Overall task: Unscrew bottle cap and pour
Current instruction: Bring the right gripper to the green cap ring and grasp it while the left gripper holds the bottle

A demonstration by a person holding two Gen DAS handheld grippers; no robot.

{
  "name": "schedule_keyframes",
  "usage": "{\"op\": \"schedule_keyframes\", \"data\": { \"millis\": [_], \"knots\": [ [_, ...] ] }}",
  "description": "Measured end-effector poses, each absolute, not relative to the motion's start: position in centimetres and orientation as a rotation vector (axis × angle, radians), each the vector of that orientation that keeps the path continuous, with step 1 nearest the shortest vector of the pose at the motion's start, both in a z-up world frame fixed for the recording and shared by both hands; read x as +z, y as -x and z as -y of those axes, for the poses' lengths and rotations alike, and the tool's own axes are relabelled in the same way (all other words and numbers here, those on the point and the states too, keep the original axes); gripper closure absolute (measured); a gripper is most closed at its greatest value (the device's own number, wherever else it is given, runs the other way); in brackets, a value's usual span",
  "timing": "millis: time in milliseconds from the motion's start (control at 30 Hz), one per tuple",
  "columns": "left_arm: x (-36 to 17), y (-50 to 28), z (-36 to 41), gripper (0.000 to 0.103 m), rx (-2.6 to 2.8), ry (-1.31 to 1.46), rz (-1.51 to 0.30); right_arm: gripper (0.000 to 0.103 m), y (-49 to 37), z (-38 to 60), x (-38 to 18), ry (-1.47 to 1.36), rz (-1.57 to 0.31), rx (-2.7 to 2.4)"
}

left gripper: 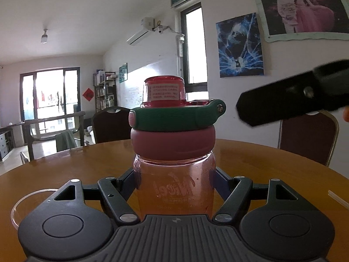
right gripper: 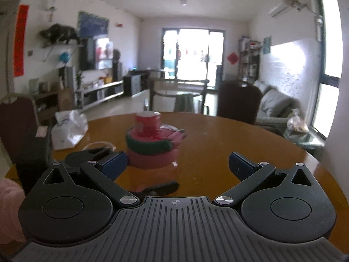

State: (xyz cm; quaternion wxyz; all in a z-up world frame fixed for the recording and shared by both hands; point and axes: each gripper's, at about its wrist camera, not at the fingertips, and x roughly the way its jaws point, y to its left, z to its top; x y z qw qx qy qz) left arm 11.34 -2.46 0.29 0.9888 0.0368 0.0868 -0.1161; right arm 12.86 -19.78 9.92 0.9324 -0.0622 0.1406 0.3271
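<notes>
A clear pink bottle (left gripper: 175,187) stands upright on the round wooden table (left gripper: 272,170), with my left gripper (left gripper: 174,179) shut on its body. Its pink screw cap (left gripper: 173,144) carries a green carry strap (left gripper: 174,118) and a red top piece (left gripper: 164,91) with a white label. In the right wrist view the same cap (right gripper: 151,150) and red top (right gripper: 147,121) lie ahead and slightly left of my right gripper (right gripper: 177,163), which is open and hovers above it, apart from it. The right gripper shows as a black bar (left gripper: 292,96) in the left wrist view.
A white plastic bag (right gripper: 68,128) sits at the table's left edge, and a clear tube loop (right gripper: 98,145) lies near the bottle. Dark chairs (right gripper: 238,99) ring the table. A white strip (left gripper: 338,198) lies on the table at the right.
</notes>
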Motion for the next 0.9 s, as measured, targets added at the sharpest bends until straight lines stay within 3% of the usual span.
{"op": "schedule_keyframes", "data": {
  "millis": [633, 900],
  "knots": [
    [-0.1, -10.8, 1.5, 0.031, -0.283, -0.073, -0.165, 0.004, -12.5, 18.7, 10.1, 0.186, -0.288, 0.808],
    [0.0, -10.7, 1.7, 0.031, -0.272, -0.074, -0.164, 0.01, -13.4, 17.4, 10.2, 0.136, -0.321, 0.793]
  ]
}}
